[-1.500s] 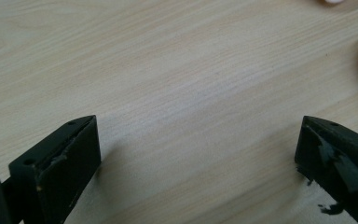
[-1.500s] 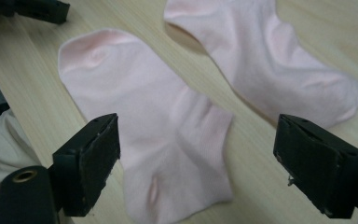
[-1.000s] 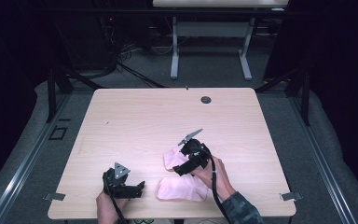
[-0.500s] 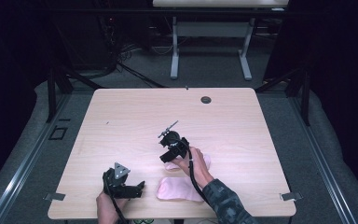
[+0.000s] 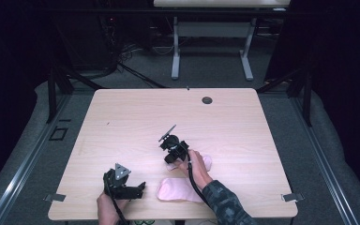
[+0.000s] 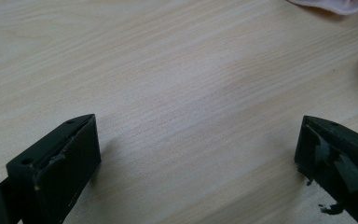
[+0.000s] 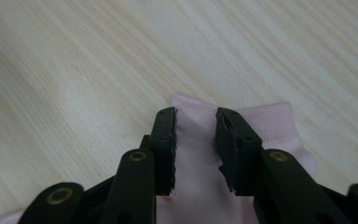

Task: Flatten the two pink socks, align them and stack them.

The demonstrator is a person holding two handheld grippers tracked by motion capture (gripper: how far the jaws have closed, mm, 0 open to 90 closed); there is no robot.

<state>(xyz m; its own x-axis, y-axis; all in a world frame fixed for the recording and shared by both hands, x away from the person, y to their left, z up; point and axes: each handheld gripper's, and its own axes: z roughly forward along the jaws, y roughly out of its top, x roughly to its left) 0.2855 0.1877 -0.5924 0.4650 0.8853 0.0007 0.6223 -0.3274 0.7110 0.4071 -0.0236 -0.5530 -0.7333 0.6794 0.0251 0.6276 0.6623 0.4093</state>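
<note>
— How do the fingers stand on my right gripper (image 7: 195, 149)?

— They have just been closing. In the right gripper view they straddle a raised fold at the cuff end of the pale pink knitted sock (image 7: 242, 122), with a narrow gap left between the pads; I can't tell whether they already pinch the cloth.

— Where does that sock lie?

— Flat on the light wooden table (image 5: 122, 117), near the front edge and right of centre, under my right gripper (image 5: 171, 161) in the high view. A second pink sock (image 5: 176, 191) lies just in front of it, nearer the edge.

— And my left side?

— The left gripper (image 5: 138, 189) rests low near the front edge, left of the second sock, its jaws wide apart over bare wood with nothing between them.
</note>
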